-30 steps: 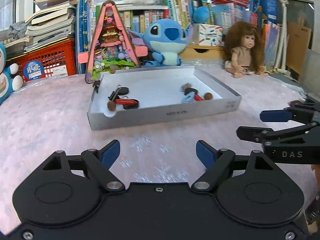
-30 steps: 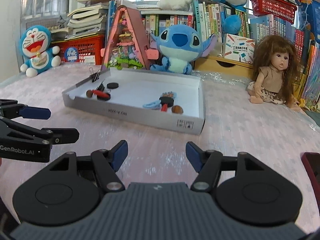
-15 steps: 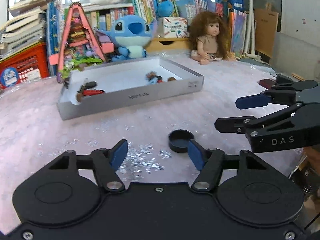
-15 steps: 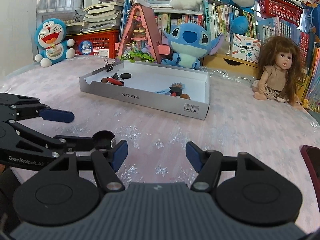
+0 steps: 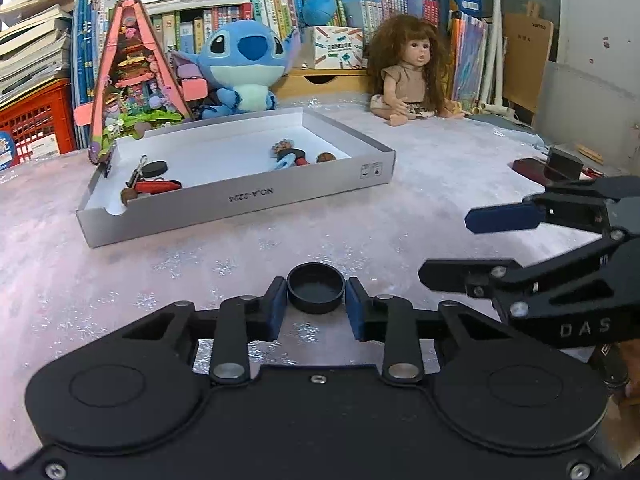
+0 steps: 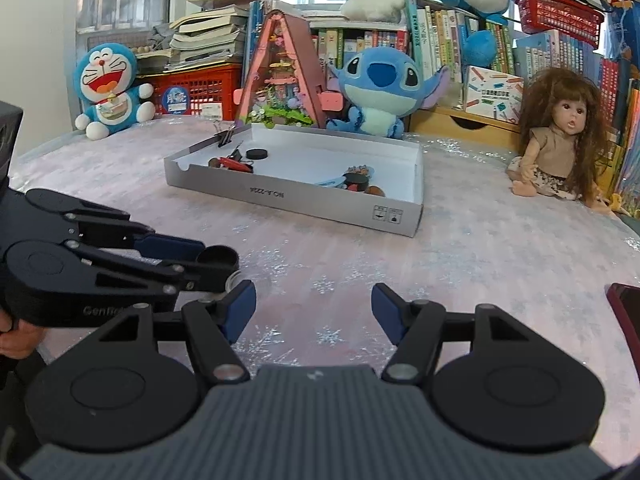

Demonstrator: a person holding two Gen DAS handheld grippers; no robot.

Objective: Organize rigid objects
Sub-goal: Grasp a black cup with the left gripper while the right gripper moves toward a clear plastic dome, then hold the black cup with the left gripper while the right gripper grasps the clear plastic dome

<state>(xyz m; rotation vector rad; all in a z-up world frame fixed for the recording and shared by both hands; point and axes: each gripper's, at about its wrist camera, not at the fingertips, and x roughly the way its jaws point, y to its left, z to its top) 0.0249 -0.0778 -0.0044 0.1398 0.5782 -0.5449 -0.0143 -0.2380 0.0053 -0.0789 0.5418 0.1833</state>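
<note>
A small black round cap sits on the table, open side up, between the blue pads of my left gripper, which is shut on it. In the right wrist view the cap shows at the left, held by the left gripper's fingers. My right gripper is open and empty over the table; it also shows in the left wrist view at the right. A shallow grey box ahead holds several small items: a black disc, a red piece, a binder clip, brown nuts.
Along the table's back stand a Stitch plush, a pink triangular toy house, a doll and a Doraemon plush. A dark red flat object lies at the right. Bookshelves and a red crate stand behind.
My left gripper has moved over the black cap and closed on it; half a second ago the cap lay just ahead of the open right pad. The right gripper stayed open.
</note>
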